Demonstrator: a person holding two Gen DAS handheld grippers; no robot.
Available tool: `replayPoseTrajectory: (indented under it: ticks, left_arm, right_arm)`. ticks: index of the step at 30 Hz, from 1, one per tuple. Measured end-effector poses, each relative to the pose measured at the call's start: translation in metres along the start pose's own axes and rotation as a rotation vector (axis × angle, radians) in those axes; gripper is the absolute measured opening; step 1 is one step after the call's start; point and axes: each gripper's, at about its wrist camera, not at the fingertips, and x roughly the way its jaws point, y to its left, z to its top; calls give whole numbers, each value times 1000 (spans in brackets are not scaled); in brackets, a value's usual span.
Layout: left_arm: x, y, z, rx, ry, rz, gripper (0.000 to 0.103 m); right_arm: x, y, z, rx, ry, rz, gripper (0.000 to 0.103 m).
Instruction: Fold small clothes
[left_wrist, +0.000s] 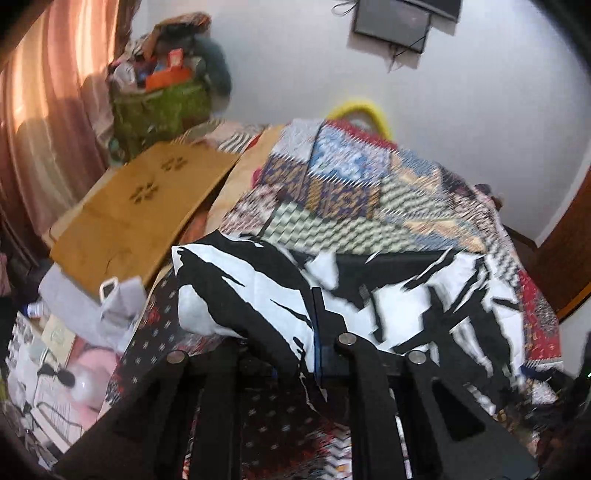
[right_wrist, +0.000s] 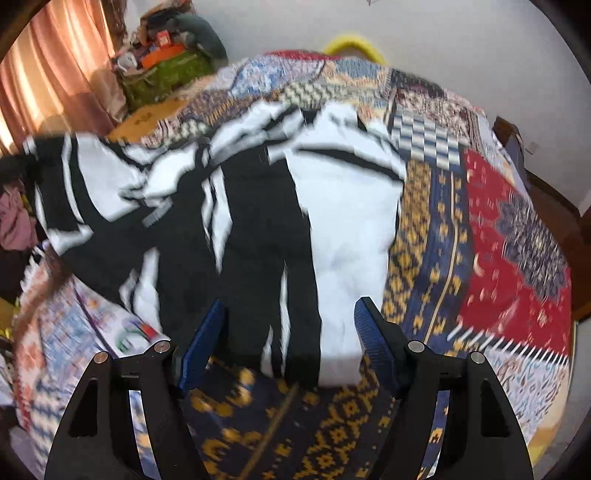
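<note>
Patchwork quilt (right_wrist: 480, 229), rumpled black-and-white garment (right_wrist: 258, 206)

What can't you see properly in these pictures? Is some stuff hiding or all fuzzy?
- Left wrist view: the left gripper has its fingertips buried in the black and white garment, so its hold is hidden.
- Right wrist view: the same garment is smeared by motion blur; what kind of clothing it is cannot be told.
- Left wrist view: the things in the green bag are too small and blurred to name.
- Both views: the patchwork blanket hides whatever lies under it.
</note>
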Motion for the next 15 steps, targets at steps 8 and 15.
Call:
replayPoseTrajectory:
  ticks: [8,15]
  left_arm:
    - [-30,-121,38,198,-114,-189,11]
    - [-39,-244,4,472,-84,-369,11]
  right_arm:
    - [12,-6,-6,37,29,51,71]
    - [6,-20,-11,88,15,106,71]
